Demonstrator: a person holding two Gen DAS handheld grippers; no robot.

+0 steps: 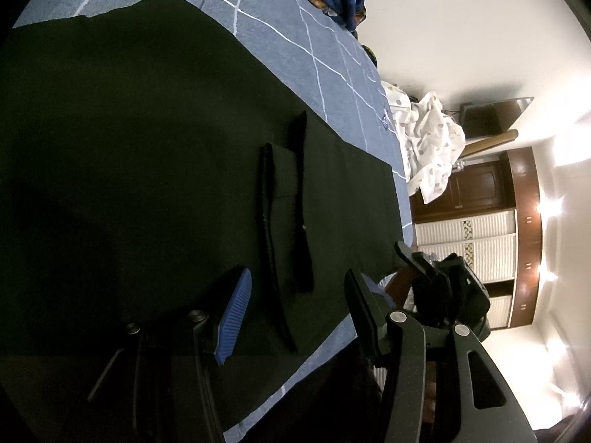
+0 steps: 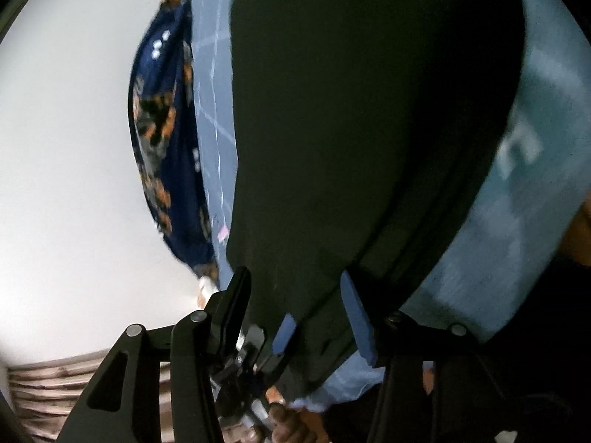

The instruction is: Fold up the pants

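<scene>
Black pants (image 1: 147, 140) lie spread flat on a blue bedsheet (image 1: 325, 59) with white grid lines; two dark drawstrings (image 1: 301, 199) rest on the cloth. My left gripper (image 1: 295, 295) is open just above the pants' near edge, empty. The other gripper's body (image 1: 439, 280) shows at the pants' far corner. In the right wrist view the pants (image 2: 369, 129) fill the frame. My right gripper (image 2: 295, 295) has its jaws apart, with an edge of the pants running between its fingers (image 2: 356, 313).
A dark blue floral blanket (image 2: 162, 140) lies at the bed's far edge by a white wall. A crumpled white spotted cloth (image 1: 432, 147) sits beyond the bed. Brown cupboards (image 1: 517, 221) stand behind.
</scene>
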